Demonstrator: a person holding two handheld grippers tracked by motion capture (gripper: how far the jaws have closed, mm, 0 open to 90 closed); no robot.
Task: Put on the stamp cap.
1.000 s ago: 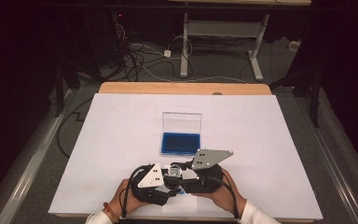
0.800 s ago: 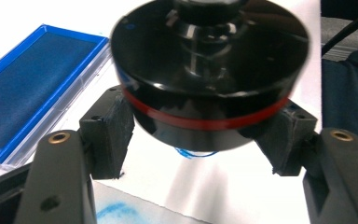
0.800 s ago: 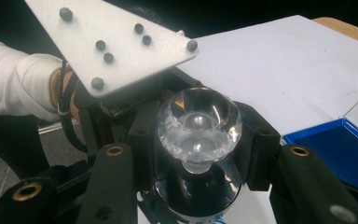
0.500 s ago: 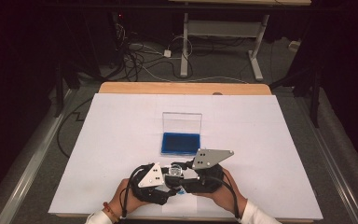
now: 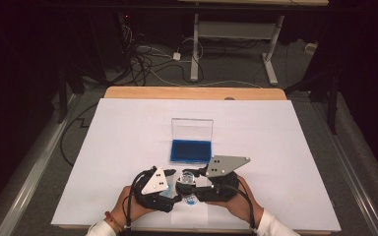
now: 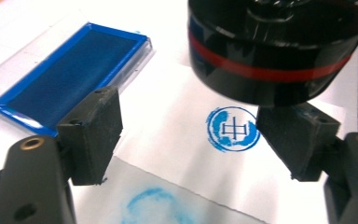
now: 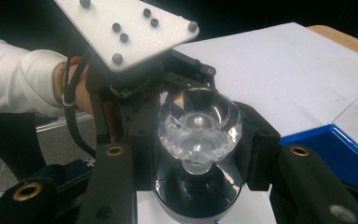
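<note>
Round stamp [image 7: 198, 140], clenched by right hand-held gripper [image 7: 198, 154] just above blue imprint [image 6: 233, 129] on paper [image 6: 177, 116] to clear it; left hand-held gripper [image 6: 191, 135] released, jaws just opening; ink pad [image 5: 191, 150] beyond.

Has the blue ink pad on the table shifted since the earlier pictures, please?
No. In the high view the blue ink pad lies at the same spot on the white table cover, its clear lid upright behind it.

Left gripper [image 5: 173, 192], held low at the near table edge, has just been opening; its jaws stand apart. Right gripper [image 7: 198, 140] faces it, jaws clamped on a clear-knobbed black round stamp [image 7: 198, 126].
</note>
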